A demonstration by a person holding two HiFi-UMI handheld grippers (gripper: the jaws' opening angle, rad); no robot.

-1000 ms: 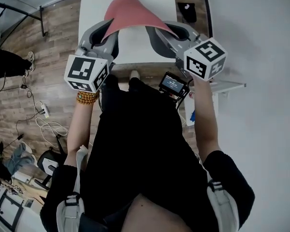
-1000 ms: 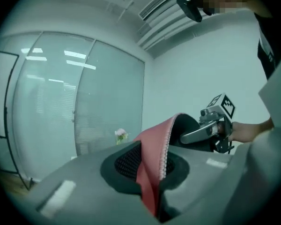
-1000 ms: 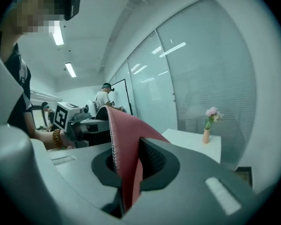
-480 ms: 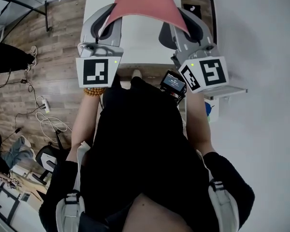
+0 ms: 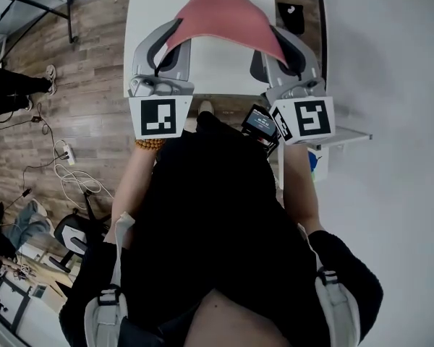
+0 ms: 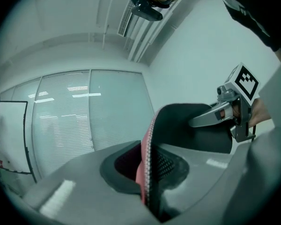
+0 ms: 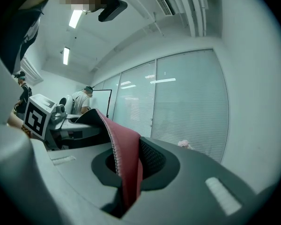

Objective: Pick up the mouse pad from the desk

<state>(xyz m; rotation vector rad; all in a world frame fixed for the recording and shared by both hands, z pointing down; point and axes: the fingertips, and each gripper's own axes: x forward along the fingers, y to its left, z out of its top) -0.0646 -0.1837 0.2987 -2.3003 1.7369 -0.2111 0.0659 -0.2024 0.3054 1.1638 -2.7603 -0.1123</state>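
Observation:
The mouse pad point(image 5: 220, 16) is red on top and black underneath. It hangs arched above the white desk point(image 5: 146, 49), pinched at both near corners. My left gripper point(image 5: 175, 36) is shut on its left corner, and my right gripper point(image 5: 274, 42) is shut on its right corner. In the left gripper view the pad's stitched edge point(image 6: 147, 170) stands upright between the jaws, with the right gripper point(image 6: 227, 116) beyond. In the right gripper view the red pad point(image 7: 127, 161) is clamped between the jaws, and the left gripper point(image 7: 61, 121) shows at the far left.
A small black screen device point(image 5: 260, 123) hangs at the person's waist. A dark object point(image 5: 292, 13) sits right of the desk on the wooden floor. Cables point(image 5: 71, 186) trail at the left, near a standing person point(image 5: 11, 92). Glass partitions fill both gripper views.
Both grippers have rolled so their marker cubes face the head camera squarely. They have risen with the pad, and the left one has shifted right. The pad stays clamped at both corners.

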